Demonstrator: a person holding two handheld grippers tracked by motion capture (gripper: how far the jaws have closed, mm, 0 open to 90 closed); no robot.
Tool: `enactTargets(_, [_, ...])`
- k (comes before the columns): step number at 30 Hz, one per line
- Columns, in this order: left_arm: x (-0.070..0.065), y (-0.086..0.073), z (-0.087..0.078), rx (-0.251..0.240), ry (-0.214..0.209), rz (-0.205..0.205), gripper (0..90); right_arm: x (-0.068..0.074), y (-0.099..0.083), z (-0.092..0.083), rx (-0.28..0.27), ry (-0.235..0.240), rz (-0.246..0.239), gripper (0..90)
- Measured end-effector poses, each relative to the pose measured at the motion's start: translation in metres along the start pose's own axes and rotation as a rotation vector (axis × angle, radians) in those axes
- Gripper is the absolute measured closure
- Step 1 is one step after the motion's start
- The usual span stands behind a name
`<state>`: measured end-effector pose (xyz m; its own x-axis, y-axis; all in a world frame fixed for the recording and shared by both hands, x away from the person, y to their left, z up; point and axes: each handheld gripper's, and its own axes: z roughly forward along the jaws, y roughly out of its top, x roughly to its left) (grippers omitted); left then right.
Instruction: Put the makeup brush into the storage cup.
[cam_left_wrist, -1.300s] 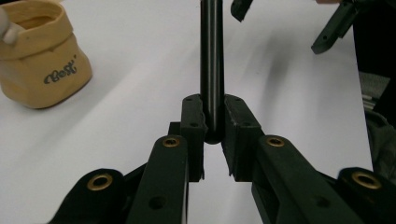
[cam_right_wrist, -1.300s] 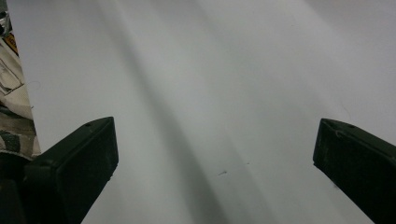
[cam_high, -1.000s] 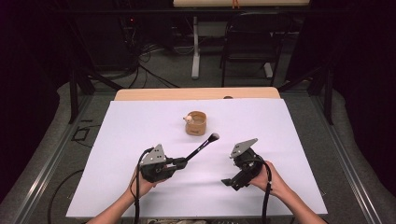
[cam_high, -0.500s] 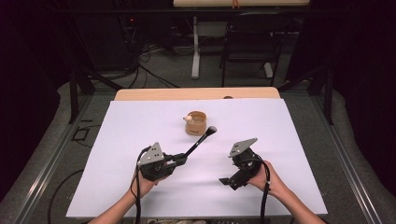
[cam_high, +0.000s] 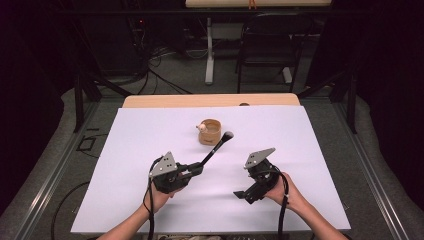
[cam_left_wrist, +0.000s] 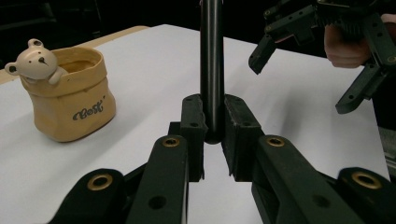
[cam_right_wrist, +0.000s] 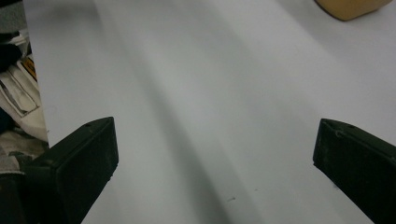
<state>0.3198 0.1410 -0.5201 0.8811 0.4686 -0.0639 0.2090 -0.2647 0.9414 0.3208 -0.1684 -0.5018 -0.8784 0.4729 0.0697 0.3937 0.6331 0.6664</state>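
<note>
My left gripper (cam_high: 196, 169) (cam_left_wrist: 213, 122) is shut on the lower end of a black brush handle (cam_left_wrist: 211, 60). The brush (cam_high: 216, 148) slants up and away, and its pale tip (cam_high: 228, 134) hangs close beside a tan pot (cam_high: 210, 132) (cam_left_wrist: 70, 102). A small bear figure perches on the pot's rim. My right gripper (cam_high: 245, 194) (cam_right_wrist: 215, 154) sits at the front right of the white sheet (cam_high: 150, 130). It is open, its jaws wide apart with bare sheet between them. A corner of the pot (cam_right_wrist: 350, 8) shows far off in the right gripper view.
The white sheet covers most of a wooden table whose far edge (cam_high: 165, 101) shows behind it. A dark chair (cam_high: 265, 45) and a table leg (cam_high: 209, 50) stand on the floor beyond. Cables lie on the floor at the left.
The brush's tip has swung a little up and toward the pot. Both hands stay about where they were.
</note>
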Motion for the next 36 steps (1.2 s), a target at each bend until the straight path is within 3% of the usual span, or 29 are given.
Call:
enactTargets(2, [-0.001, 0.0, 0.001, -0.008, 0.02, -0.002, 79.4, -0.001, 0.0, -0.001, -0.015, 0.004, 0.009, 0.0])
enactTargets(15, [0.0, -0.002, 0.003, -0.028, 0.017, -0.008, 79.4, -0.004, 0.003, -0.005, -0.076, -0.002, 0.046, 0.0])
enactTargets(19, [0.0, -0.002, 0.003, -0.019, 0.011, -0.003, 79.4, -0.003, 0.006, -0.007, -0.119, 0.0, 0.048, 0.0])
enactTargets(20, [-0.001, -0.002, 0.004, -0.018, 0.026, -0.005, 79.4, -0.003, 0.007, -0.008, -0.132, 0.007, 0.054, 0.0])
enactTargets(27, [-0.001, -0.003, 0.006, -0.011, 0.004, -0.004, 79.4, -0.003, 0.015, -0.011, -0.207, 0.018, 0.073, 0.0])
enactTargets(36, [-0.003, -0.004, 0.007, 0.0, 0.008, 0.001, 79.4, -0.004, 0.03, -0.01, -0.304, 0.07, 0.077, 0.0])
